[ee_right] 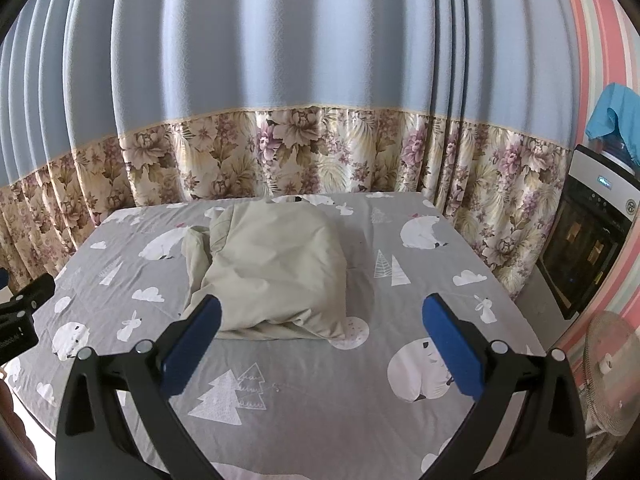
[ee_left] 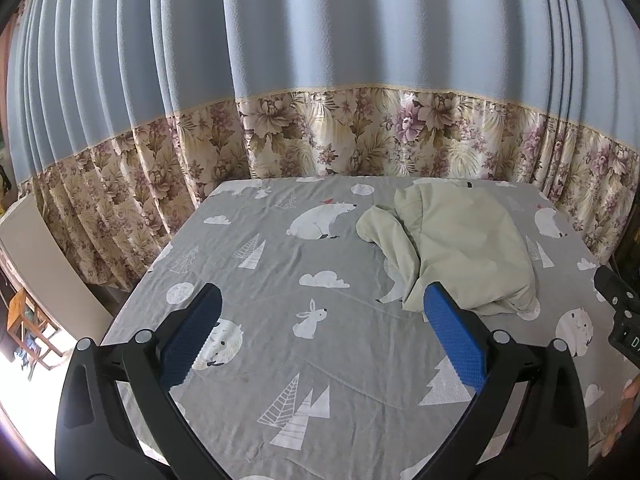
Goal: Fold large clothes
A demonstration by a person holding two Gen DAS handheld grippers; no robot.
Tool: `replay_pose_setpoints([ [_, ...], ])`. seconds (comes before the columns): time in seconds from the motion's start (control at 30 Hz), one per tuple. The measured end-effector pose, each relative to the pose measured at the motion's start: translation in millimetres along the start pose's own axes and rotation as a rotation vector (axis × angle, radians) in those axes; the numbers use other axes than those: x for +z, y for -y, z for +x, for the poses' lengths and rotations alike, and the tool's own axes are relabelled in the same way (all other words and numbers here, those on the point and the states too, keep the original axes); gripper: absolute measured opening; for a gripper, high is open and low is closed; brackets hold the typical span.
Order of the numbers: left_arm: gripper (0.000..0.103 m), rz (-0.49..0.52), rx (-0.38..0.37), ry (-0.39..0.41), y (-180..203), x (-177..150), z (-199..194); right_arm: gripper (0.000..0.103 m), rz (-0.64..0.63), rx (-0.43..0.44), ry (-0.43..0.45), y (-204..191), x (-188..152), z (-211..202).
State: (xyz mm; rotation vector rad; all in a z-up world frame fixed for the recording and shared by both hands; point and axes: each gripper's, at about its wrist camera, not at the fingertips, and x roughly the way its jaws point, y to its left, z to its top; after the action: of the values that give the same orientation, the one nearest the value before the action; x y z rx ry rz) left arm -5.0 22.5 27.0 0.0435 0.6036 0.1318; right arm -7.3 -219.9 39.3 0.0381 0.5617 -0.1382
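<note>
Pale green, soft and crumpled, the garment lies in a rumpled heap on the grey sheet printed with white bears, trees and clouds. Left gripper and right gripper hover released, their textured blue pads spread wide. No writing is legible.

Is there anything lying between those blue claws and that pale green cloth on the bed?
Nothing visible. Only bare printed bedsheet lies between each open hand-held gripper and the crumpled garment.
</note>
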Motion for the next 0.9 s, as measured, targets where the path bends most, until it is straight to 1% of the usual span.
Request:
replay_pose_setpoints([
  [0.27, 0.100, 0.011, -0.022, -0.013, -1.7, 2.8, 5.1, 0.101, 0.002, -0.003, -0.009, -0.9, -1.9, 4.8],
  [0.43, 0.100, 0.030, -0.057, 0.000, -0.7, 3.7, 3.1, 0.101, 0.002, -0.013, -0.010, -2.8, -4.9, 6.5],
  [0.53, 0.100, 0.036, -0.030, 0.016, 0.6, 3.8, -0.5, 0.101, 0.005, -0.013, -0.016, -3.5, -7.8, 10.6],
  [0.6, 0.100, 0.036, -0.032, 0.016, 1.5, 5.1, -1.4, 0.101, 0.004, -0.012, -0.016, -3.5, -7.3, 11.1],
  [0.73, 0.100, 0.026, -0.018, 0.003, 1.3, 5.0, -0.1, 0.101, 0.003, -0.009, -0.016, -3.0, -7.8, 11.4],
  [0.9, 0.100, 0.040, 0.000, -0.013, 3.9, 5.7, 6.6, 0.101, 0.001, -0.009, -0.020, -4.9, -9.8, 14.6],
])
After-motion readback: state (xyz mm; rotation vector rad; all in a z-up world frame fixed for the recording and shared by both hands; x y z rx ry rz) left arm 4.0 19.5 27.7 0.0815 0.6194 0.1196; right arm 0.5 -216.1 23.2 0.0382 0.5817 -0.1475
